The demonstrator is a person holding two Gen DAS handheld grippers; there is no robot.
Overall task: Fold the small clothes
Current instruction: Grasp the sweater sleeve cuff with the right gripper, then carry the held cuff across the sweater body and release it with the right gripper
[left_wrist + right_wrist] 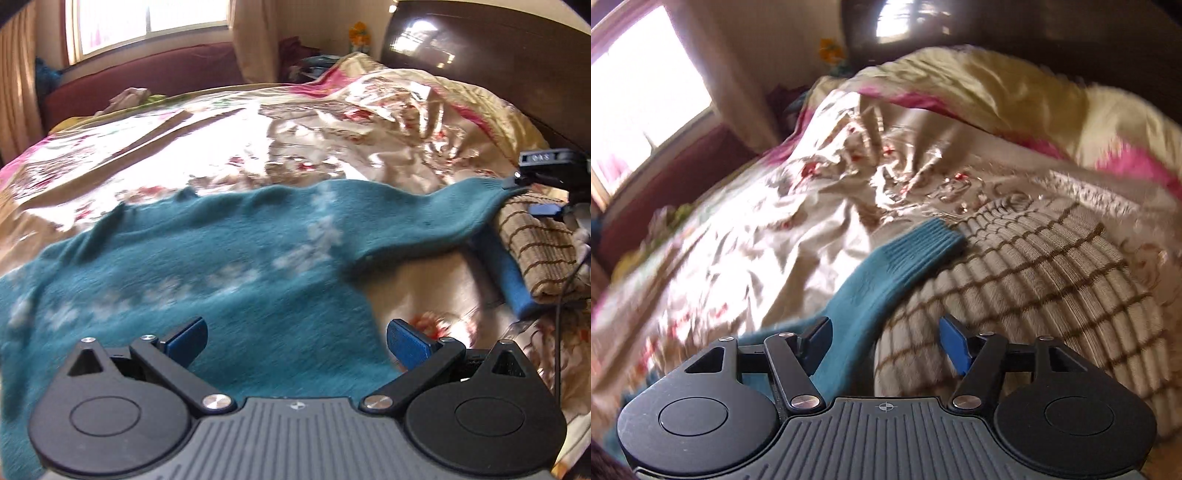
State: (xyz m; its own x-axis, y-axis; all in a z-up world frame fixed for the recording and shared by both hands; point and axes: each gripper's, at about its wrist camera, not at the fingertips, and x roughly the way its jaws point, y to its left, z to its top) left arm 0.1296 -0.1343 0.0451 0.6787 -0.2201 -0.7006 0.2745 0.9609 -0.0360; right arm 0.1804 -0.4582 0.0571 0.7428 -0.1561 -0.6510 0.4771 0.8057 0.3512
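Observation:
A small teal sweater point(192, 258) with white snowflake marks lies spread on the bed. One sleeve point(436, 218) stretches right, its cuff resting on a beige striped garment point(539, 251). My left gripper point(295, 341) is open just above the sweater's lower body, touching nothing. In the right wrist view the teal sleeve point(886, 273) runs up from between the fingers to its ribbed cuff point(931, 240), lying over the edge of the beige striped garment point(1034, 273). My right gripper point(884, 343) is open above the sleeve and holds nothing. It also shows at the left wrist view's right edge point(543, 166).
A shiny floral bedspread point(258, 147) covers the bed, rumpled toward the dark headboard point(480, 44). A blue folded item point(506, 273) lies under the striped garment. A maroon couch point(147, 74) and window stand beyond the bed's far side. A thin black cable point(559, 325) hangs at right.

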